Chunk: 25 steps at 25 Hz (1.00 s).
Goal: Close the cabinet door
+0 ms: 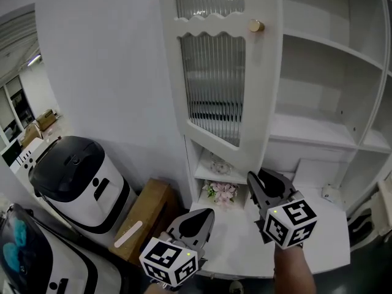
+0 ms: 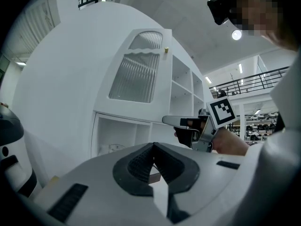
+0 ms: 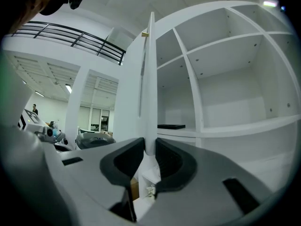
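The white cabinet door with ribbed glass and a brass knob stands open, swung out to the left of the white cabinet. My right gripper reaches level to the door's lower corner. In the right gripper view the door shows edge-on, and my right gripper has a pad against each face of its bottom edge. My left gripper hangs lower and to the left, apart from the door. In the left gripper view its jaws meet at the tips with nothing between them.
A black-topped white appliance and a cardboard box stand on the floor left of the cabinet. Pink flowers sit in the low compartment under the door. A flat black item lies on a shelf inside.
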Motion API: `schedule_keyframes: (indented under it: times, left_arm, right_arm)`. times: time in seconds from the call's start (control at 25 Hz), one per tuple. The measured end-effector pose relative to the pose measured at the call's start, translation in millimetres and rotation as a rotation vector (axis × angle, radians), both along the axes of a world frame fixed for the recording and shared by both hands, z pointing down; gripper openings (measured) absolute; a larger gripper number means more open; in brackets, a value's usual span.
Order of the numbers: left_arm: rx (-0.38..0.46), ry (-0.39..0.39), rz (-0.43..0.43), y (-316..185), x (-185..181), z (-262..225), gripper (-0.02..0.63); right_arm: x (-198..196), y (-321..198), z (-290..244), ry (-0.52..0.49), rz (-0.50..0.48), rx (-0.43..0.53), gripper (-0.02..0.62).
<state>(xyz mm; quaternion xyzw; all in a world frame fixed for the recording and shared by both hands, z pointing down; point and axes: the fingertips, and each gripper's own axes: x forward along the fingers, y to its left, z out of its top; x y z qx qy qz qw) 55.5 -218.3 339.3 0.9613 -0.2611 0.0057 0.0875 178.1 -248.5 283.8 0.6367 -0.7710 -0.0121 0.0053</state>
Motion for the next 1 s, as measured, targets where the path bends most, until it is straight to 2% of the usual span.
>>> schedule_keyframes:
  times: [0.4,0.72,1.0]
  left_arm:
    - [0.0,-0.014,-0.021,-17,39,2,0.005]
    - [-0.002,-0.007,-0.03,-33,69,3,0.005]
    - [-0.01,-0.023,-0.041,-48,83,7,0.005]
  right_arm:
    - [44,-24,1,0.002,0.013,0.002,0.087]
    - [81,-45,2,0.023,0.052,0.002,0.165]
    - [97,-62,1,0.05,0.071,0.014,0.17]
